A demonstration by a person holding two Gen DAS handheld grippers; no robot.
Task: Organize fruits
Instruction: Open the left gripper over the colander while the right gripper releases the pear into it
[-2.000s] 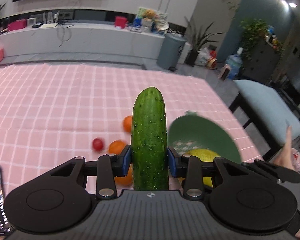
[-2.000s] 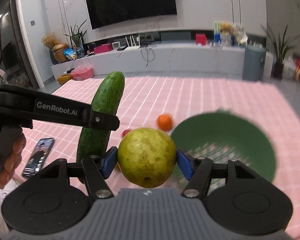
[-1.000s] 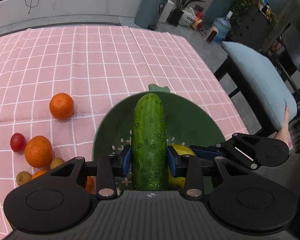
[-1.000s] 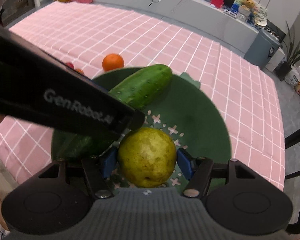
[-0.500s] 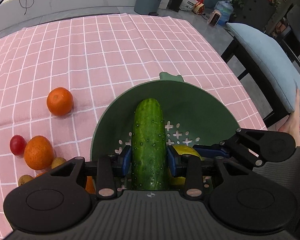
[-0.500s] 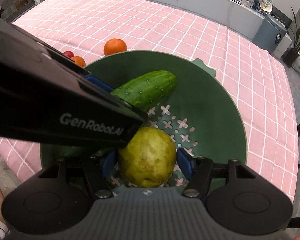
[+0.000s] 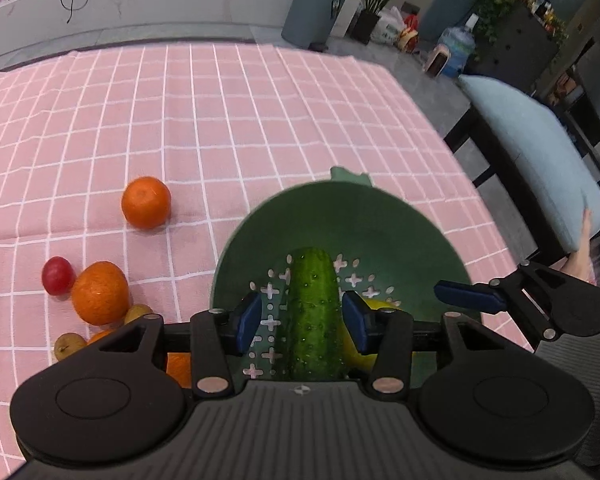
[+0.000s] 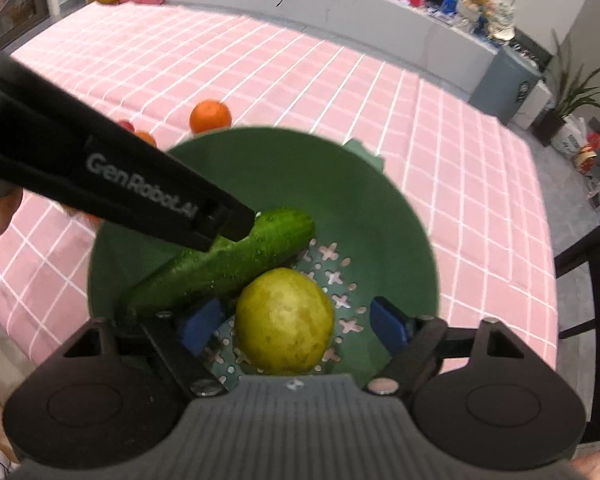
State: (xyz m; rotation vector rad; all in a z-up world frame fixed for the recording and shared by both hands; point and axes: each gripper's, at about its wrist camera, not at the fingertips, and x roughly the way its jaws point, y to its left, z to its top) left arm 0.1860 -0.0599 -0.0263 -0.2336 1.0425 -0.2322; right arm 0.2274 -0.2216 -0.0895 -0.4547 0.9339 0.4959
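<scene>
A green colander bowl [image 7: 340, 216] [image 8: 260, 160] stands on the pink checked cloth. Inside it lie a cucumber [image 7: 312, 312] [image 8: 228, 264] and a yellow-green pear [image 8: 285, 320], its edge showing in the left wrist view [image 7: 376, 304]. My left gripper [image 7: 302, 316] hangs over the bowl, its jaws opening; the blue pads stand clear of the cucumber between them. My right gripper [image 8: 294, 326] is opening too, with gaps on both sides of the pear. The right gripper's blue finger [image 7: 468, 296] shows at the bowl's right rim.
Left of the bowl lie two oranges [image 7: 146, 202] [image 7: 100, 292], a red cherry tomato [image 7: 57, 275] and small brownish fruits [image 7: 69, 345]. A far orange [image 8: 210, 116] sits behind the bowl. A cushioned chair [image 7: 540, 152] stands past the table's right edge.
Both grippers opened: the cucumber and the pear were let go and now rest in the bowl. Earlier both hands brought the fruits down over the bowl.
</scene>
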